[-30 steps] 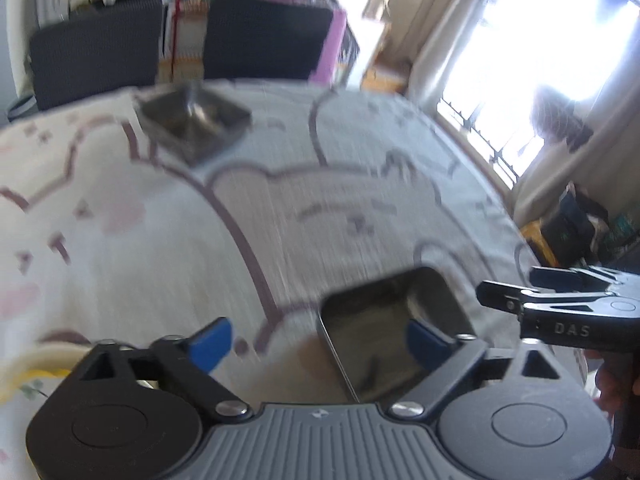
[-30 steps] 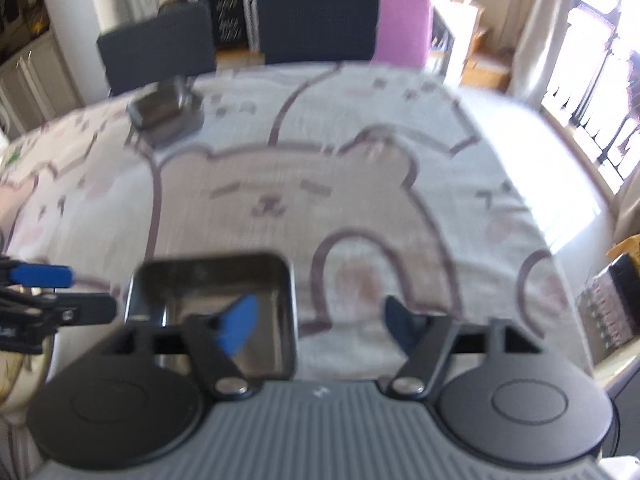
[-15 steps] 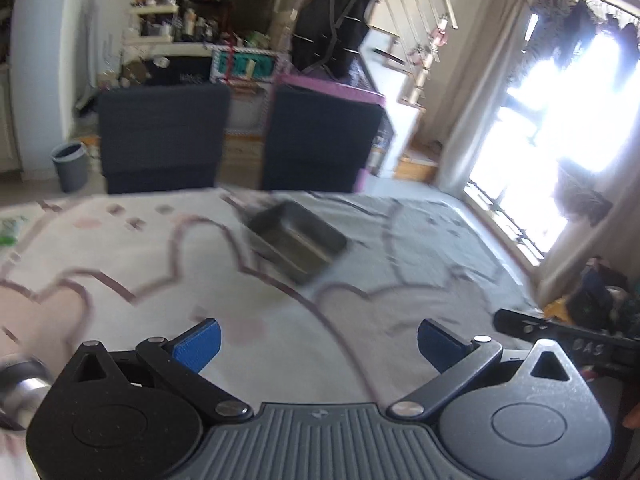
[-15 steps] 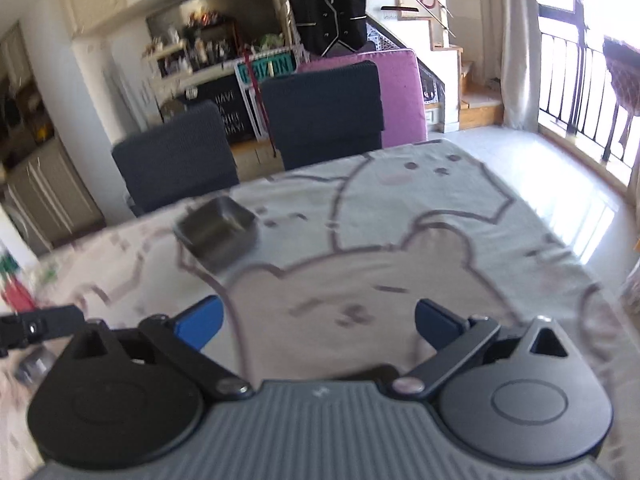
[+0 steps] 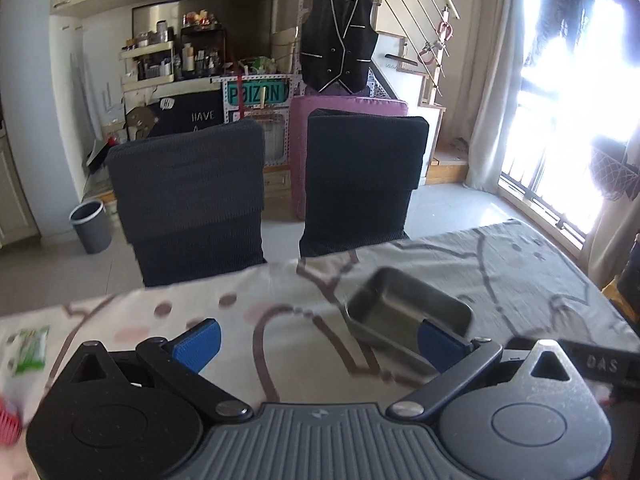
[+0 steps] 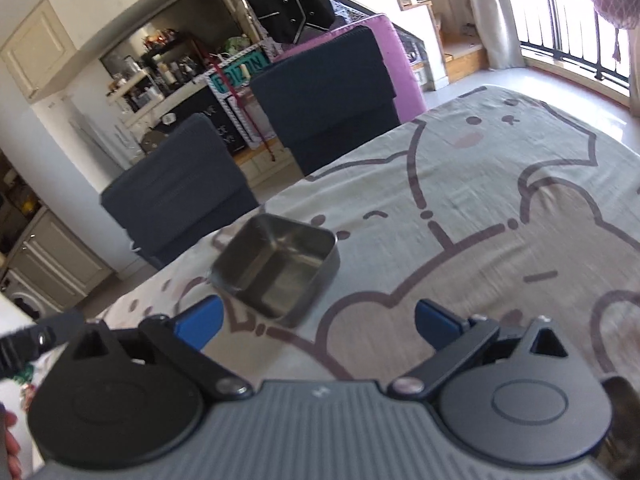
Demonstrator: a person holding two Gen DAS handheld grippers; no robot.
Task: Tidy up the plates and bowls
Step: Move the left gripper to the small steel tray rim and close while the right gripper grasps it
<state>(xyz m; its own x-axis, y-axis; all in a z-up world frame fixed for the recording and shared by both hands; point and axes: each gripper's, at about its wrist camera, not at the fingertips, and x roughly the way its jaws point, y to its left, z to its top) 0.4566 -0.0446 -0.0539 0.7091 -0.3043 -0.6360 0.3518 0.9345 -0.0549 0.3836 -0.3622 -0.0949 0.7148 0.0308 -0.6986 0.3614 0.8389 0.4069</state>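
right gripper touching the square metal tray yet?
Apart. The right wrist view shows the right gripper open, with tablecloth visible between its blue fingertips and the metal tray lying ahead.

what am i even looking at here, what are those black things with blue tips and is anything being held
Each picture comes from a camera mounted on a hand-held gripper, looking forward along its two fingers; a person carries one in each hand. The black arms with blue pads are the left gripper in one view and the right gripper in the other. Both stand open and hold nothing. Ahead, on a tablecloth printed with cartoon bears, sits a square metal dish, the same dish in both views. Two dark chairs stand behind the table.
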